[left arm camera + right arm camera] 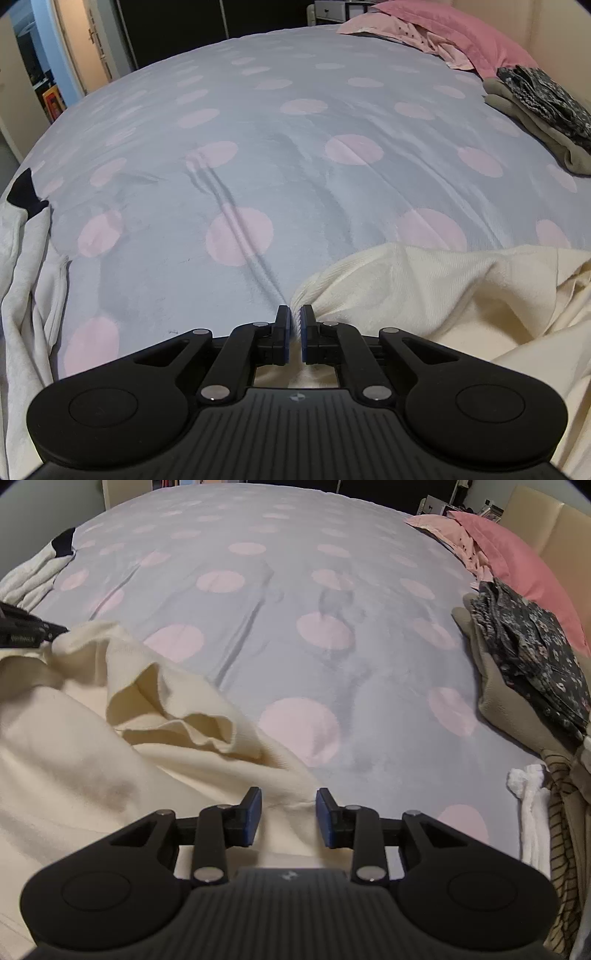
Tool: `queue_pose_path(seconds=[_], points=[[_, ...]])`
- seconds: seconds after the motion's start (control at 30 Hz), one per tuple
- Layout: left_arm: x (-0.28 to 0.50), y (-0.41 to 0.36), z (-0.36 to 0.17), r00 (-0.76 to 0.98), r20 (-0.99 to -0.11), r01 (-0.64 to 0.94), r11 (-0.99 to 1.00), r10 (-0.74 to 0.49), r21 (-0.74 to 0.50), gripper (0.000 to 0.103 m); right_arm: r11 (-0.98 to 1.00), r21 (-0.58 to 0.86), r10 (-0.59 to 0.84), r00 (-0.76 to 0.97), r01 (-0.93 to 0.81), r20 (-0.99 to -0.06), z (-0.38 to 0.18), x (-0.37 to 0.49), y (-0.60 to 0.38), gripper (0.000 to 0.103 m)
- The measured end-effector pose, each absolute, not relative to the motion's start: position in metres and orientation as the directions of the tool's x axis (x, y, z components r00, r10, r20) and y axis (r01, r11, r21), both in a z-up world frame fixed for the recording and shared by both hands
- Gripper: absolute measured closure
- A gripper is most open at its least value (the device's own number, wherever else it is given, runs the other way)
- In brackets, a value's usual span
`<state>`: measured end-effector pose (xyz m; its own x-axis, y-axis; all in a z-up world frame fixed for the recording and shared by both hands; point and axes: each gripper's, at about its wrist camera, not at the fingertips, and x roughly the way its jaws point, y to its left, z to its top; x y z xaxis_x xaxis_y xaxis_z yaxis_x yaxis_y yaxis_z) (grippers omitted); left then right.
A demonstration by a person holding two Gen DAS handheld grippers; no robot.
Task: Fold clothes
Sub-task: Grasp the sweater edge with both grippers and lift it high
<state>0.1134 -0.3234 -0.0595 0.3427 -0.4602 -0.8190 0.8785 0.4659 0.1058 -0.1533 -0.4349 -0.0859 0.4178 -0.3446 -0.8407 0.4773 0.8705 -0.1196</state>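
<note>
A cream ribbed garment (424, 295) lies rumpled on the near part of the bed. My left gripper (294, 325) is shut on the garment's left corner, and a thin bit of cream cloth shows between the blue pads. In the right wrist view the same garment (92, 738) spreads over the lower left, with a folded-over flap in its middle. My right gripper (288, 816) stands open over the garment's right edge; cloth lies between the blue pads (253, 818) without being pinched. The left gripper (55, 632) shows at the far left, holding the garment's corner.
The bed cover (295, 147) is grey-blue with pink dots. A folded stack, dark floral cloth (535, 657) on olive, sits at the right by pink pillows (524, 561). A white garment with a dark cuff (22, 240) lies at the left edge. White and striped clothes (546, 830) lie at the right.
</note>
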Motion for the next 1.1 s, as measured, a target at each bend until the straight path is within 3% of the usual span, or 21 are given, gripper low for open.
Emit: queue_pose_path(seconds=[0.03, 0.07, 0.23, 0.53, 0.83, 1.1], points=[[0.112, -0.324, -0.059, 0.346, -0.821, 0.875, 0.471, -0.454, 0.109, 0.099, 0.865, -0.125, -0.35, 0.407, 0.486, -0.843, -0.091, -0.15, -0.434, 0.072], [0.111, -0.325, -0.059, 0.352, -0.823, 0.873, 0.475, -0.446, 0.116, 0.099, 0.862, -0.136, -0.352, 0.384, 0.489, -0.854, -0.097, -0.145, -0.433, 0.081], [0.108, -0.32, -0.054, 0.375, -0.813, 0.852, 0.511, -0.444, 0.114, 0.1, 0.853, -0.171, -0.385, 0.374, 0.493, -0.844, -0.108, -0.147, -0.427, 0.092], [0.106, -0.28, 0.002, 0.467, -0.725, 0.799, 0.592, -0.505, 0.103, 0.101, 0.85, -0.074, -0.38, 0.508, 0.522, -0.773, -0.053, -0.179, -0.403, 0.094], [0.099, -0.226, 0.112, 0.594, -0.531, 0.743, 0.665, -0.605, 0.074, 0.101, 0.844, 0.023, -0.386, 0.636, 0.536, -0.669, 0.04, -0.206, -0.412, 0.097], [0.081, -0.185, 0.221, 0.67, -0.287, 0.716, 0.698, -0.684, 0.01, 0.101, 0.829, -0.072, -0.518, 0.714, 0.554, -0.471, 0.147, -0.206, -0.399, 0.097]])
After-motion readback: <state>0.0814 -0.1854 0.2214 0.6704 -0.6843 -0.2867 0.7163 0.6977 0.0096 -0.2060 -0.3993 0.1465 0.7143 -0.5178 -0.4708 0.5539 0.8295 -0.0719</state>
